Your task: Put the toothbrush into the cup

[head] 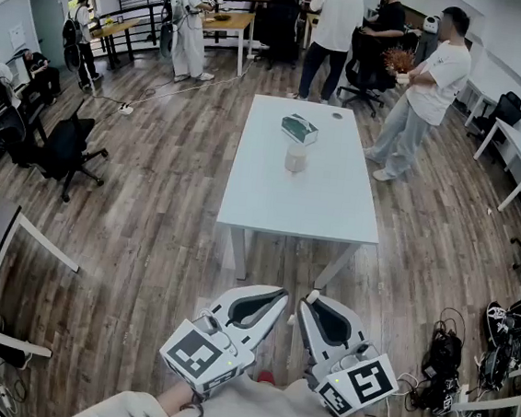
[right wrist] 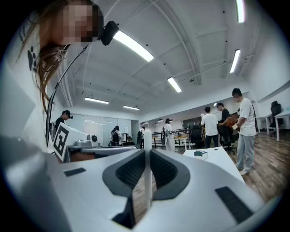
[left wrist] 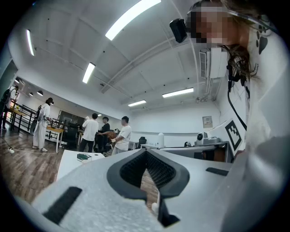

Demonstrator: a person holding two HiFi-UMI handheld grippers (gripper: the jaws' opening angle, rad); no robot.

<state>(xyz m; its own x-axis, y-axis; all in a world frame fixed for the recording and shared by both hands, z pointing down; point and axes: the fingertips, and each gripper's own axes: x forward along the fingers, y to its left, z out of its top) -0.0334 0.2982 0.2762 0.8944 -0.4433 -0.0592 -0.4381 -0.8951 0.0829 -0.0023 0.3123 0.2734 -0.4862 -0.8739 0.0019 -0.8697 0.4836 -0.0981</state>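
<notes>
Toothbrush (right wrist: 147,138) stands pinched in right tongs (right wrist: 147,156), its bristles indiscernible.

floor (head: 146,237): wood planks, satin | table (head: 308,199): smooth matt white | toothbrush (right wrist: 147,154): smooth white plastic

Bright, even light from ceiling strip lights (left wrist: 131,18) — fisheye-bent edges, dark corners.

White table (head: 304,194) on wood floor (head: 147,228), ceiling strip lights (left wrist: 131,17) overhead
</notes>
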